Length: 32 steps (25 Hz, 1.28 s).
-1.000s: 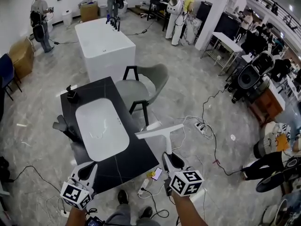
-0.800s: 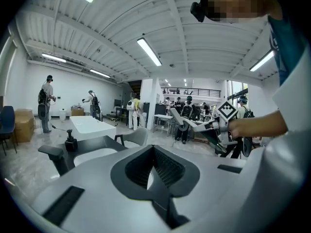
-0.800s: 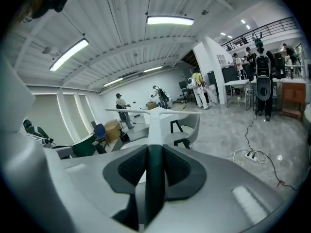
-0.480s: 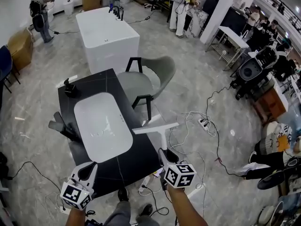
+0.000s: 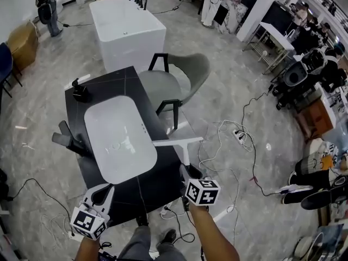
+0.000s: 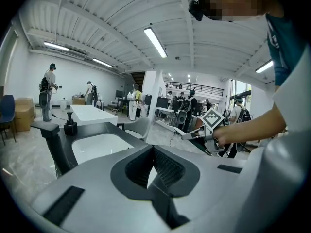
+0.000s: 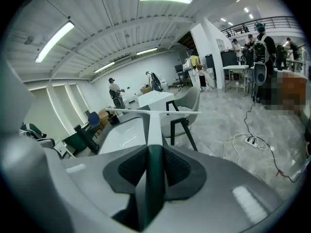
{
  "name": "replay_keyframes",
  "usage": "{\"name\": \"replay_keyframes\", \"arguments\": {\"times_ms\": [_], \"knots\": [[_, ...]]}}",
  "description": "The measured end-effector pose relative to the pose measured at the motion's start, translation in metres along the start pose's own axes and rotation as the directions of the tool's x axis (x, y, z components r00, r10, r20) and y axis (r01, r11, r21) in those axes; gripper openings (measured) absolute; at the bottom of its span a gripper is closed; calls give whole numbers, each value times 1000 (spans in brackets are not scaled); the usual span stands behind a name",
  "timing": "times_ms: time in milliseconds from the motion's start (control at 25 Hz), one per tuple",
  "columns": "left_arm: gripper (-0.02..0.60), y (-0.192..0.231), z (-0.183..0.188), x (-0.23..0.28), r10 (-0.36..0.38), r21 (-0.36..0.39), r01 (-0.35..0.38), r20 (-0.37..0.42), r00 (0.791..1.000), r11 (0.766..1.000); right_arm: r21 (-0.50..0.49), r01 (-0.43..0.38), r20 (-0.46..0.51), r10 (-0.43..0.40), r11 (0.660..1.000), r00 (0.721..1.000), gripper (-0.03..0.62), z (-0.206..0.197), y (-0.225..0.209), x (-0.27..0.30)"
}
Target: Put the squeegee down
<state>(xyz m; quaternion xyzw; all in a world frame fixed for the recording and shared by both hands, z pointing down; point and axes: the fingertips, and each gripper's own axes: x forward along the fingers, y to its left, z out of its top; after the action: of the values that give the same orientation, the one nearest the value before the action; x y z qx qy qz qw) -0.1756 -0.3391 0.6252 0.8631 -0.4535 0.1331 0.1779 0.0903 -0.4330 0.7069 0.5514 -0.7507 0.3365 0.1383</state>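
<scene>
The white T-shaped squeegee (image 5: 177,142) hangs over the right edge of the black table (image 5: 157,192), its blade next to the white basin (image 5: 119,137). My right gripper (image 5: 187,173) is shut on its handle. In the right gripper view the handle (image 7: 154,130) runs straight out from between the pads to the crosswise blade (image 7: 146,111). My left gripper (image 5: 103,193) hovers at the table's near left corner. In the left gripper view its jaws (image 6: 153,148) meet at the tips with nothing between them.
A black faucet (image 5: 68,140) stands left of the basin and a black dispenser (image 5: 81,92) at the table's far corner. A grey chair (image 5: 175,83) is beside the table, a white bathtub (image 5: 128,29) beyond it. Cables and a power strip (image 5: 238,136) lie on the floor at right.
Both grippers have sunk lower toward the table. The squeegee has come down with the right gripper, its blade now nearer the table's right edge and the basin.
</scene>
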Motion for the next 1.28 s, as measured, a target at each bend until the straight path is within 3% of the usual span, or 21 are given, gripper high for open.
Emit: {"name": "replay_keyframes", "arguments": {"times_ms": [480, 1280], "knots": [[6, 25, -23, 8, 4, -21, -4, -32, 999, 1000, -8, 43, -125, -44, 999, 991, 103, -42, -11, 57], [6, 28, -27, 13, -5, -25, 4, -44, 999, 1000, 12, 63, -262, -58, 998, 963, 103, -83, -22, 84]]}}
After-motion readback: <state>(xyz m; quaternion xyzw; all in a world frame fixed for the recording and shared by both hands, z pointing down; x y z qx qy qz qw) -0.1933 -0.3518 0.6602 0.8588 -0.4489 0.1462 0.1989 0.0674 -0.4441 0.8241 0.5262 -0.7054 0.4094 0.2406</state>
